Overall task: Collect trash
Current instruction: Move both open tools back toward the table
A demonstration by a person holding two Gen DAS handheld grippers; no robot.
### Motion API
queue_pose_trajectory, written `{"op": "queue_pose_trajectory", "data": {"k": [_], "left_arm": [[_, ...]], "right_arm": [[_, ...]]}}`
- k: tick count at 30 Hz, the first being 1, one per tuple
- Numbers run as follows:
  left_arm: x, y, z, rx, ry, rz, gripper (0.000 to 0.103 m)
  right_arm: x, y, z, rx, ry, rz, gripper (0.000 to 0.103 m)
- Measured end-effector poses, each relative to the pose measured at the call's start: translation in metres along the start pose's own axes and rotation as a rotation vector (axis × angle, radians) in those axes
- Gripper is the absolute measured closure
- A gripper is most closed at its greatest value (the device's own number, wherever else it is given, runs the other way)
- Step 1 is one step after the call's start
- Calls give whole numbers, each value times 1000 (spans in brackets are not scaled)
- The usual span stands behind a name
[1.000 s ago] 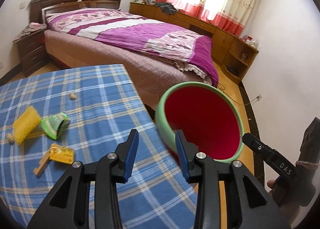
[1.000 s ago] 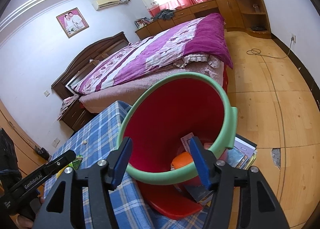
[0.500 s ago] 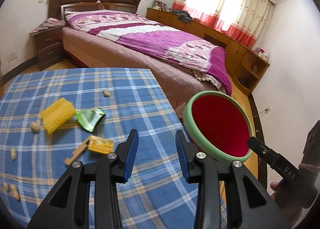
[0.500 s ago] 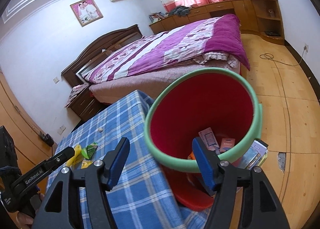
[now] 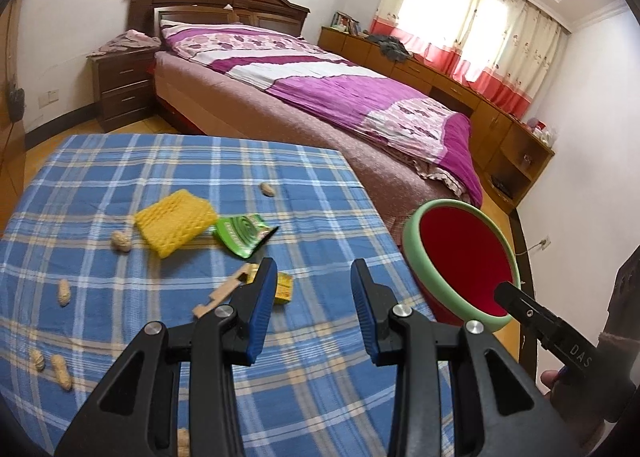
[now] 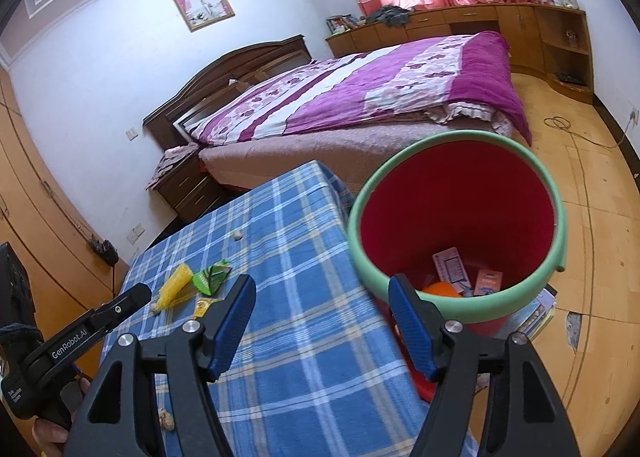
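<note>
**Both sets of fingers empty over the counter, trash lying ahead**

My left fingers [image 5: 314, 281] are released, parted with nothing between them, hanging over the blue checked counter [image 5: 120, 177]. Just past the left pad, partly hidden by it, lies a small yellow packet [image 5: 283, 288] touching a pale wooden stick [image 5: 218, 295]. Farther out sit a green wrapper [image 5: 244, 235] and a yellow sponge [image 5: 176, 220], edges touching. Peanuts [image 5: 121, 242] are scattered around them, several near the counter's left edge and one alone beyond the sponge.

My right fingers [image 6: 322, 297] are released too; they have just been spreading wider, and nothing sits between the pads. They hover over the counter's right edge. Just beyond the right pad stands the red bin [image 6: 456, 217] with a green rim, off the counter and against its corner. Inside it I see an orange thing [image 6: 442, 291] and a few small cards or packets [image 6: 452, 267]. Books or magazines [image 6: 540, 309] lie on the wooden floor [image 6: 592, 257] beside the bin's base. A bed [image 5: 320, 85] with a purple cover stands behind the counter.
</note>
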State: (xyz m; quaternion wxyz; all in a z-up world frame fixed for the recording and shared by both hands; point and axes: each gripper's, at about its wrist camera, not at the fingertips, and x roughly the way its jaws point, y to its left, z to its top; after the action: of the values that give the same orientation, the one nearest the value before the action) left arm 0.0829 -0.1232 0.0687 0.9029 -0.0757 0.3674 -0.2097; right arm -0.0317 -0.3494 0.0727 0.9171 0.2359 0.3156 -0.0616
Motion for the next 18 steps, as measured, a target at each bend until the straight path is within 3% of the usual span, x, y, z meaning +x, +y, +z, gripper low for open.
{"op": "queue_pose_trajectory", "data": {"k": [18], "left_arm": [[-6,69,4,-71,-10,95,61]], "right_arm": [[38,51,-10,-69,80,19,28]]}}
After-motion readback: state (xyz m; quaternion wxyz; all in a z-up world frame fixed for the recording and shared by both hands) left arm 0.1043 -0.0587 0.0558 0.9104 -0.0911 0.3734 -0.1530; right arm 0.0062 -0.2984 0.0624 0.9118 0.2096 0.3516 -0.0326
